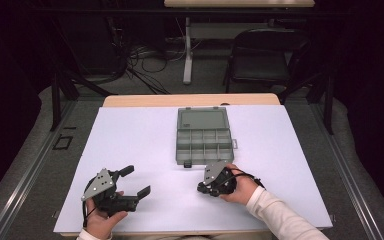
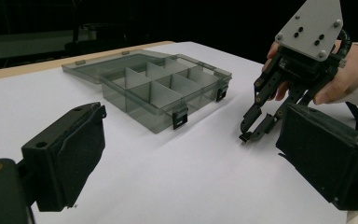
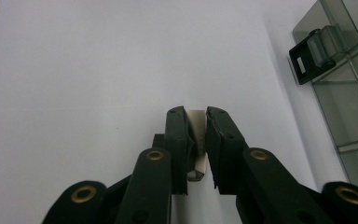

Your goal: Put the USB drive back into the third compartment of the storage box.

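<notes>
While the left gripper [image 1: 136, 181] is held by the left hand [image 1: 102, 220] at the near left of the white table surface [image 1: 130, 140], its jaws are spread wide with nothing seen between them; in the left gripper view both black pads [image 2: 74, 149] are set far apart above bare white surface.

The right gripper [image 1: 201, 188] is held by the right hand [image 1: 240, 189] near the front centre, tips angled down toward the surface. In the right gripper view the jaws are nearly closed on a small pale piece [image 3: 196, 140]; what it is cannot be told. It is clamped between the pads, just above the sheet.

A clear grey compartment organiser box [image 1: 203, 136] is placed mid-table, lid [image 1: 202, 119] folded open flat toward the far side. Dividers and black latches [image 2: 180, 117] on the near wall are seen in the left gripper view; contents cannot be made out. The right gripper is positioned just beside the box's near edge, apart from it. One latch [image 3: 310, 58] is seen at the right gripper view's upper right.

A folding chair [image 1: 265, 57] and floor cables [image 1: 145, 60] are seen beyond the table.
</notes>
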`<state>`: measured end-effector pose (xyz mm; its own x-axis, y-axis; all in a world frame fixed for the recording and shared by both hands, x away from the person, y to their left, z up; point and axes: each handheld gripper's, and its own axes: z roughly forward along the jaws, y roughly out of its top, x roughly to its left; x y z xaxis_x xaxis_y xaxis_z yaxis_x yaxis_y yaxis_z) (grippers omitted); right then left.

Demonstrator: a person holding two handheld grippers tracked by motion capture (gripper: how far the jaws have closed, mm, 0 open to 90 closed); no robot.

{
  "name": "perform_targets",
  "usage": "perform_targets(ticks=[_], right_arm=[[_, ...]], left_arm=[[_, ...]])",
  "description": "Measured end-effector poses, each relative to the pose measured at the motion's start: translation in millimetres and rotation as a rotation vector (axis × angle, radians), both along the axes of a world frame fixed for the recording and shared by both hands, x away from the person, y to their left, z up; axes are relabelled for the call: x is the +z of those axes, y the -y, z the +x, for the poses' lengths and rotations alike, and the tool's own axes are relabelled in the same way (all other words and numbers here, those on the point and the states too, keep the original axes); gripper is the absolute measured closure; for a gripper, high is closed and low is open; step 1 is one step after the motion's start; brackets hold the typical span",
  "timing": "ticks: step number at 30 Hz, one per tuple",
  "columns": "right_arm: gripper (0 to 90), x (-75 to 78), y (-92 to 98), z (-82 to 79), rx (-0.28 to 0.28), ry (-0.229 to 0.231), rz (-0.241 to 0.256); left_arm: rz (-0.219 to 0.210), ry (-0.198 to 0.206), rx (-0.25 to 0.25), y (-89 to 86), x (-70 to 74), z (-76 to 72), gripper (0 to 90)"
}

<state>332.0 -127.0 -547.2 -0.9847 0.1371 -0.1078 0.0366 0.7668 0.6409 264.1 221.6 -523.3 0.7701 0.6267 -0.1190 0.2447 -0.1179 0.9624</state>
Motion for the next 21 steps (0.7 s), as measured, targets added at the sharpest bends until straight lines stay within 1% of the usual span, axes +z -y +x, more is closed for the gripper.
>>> perform_targets(ticks=[5, 9, 10, 12, 13, 15, 21], right_arm=[[79.3, -0.5, -0.3, 0.5, 0.004, 0.006, -0.001], [79.3, -2.0, -0.9, 0.9, -0.004, -0.002, -0.007], [79.3, -3.0, -1.1, 1.4, -0.008, -0.011, -0.011], [79.0, -3.4, -1.2, 2.0, -0.006, -0.009, -0.012], [76.3, -3.9, -1.2, 3.0, -0.007, -0.015, -0.006], [75.0, -4.0, -0.5, 3.5, -0.016, -0.02, -0.006], [74.7, -3.7, 1.2, 4.2, -0.019, -0.028, -0.007]], left_arm=[[-0.001, 0.0, 0.001, 0.2, -0.2, 0.3, 7.3], [-0.001, 0.0, 0.001, 0.1, -0.2, 0.2, 7.3], [-0.002, 0.001, 0.001, 0.0, -0.2, 0.2, 7.3], [-0.001, 0.0, 0.001, -0.1, -0.1, 0.1, 7.5], [-0.002, -0.001, 0.001, -0.1, -0.1, -0.1, 7.5], [-0.003, -0.001, 0.001, -0.2, 0.0, -0.1, 7.6], [0.0, -0.001, 0.0, -0.3, 0.1, -0.2, 7.6]])
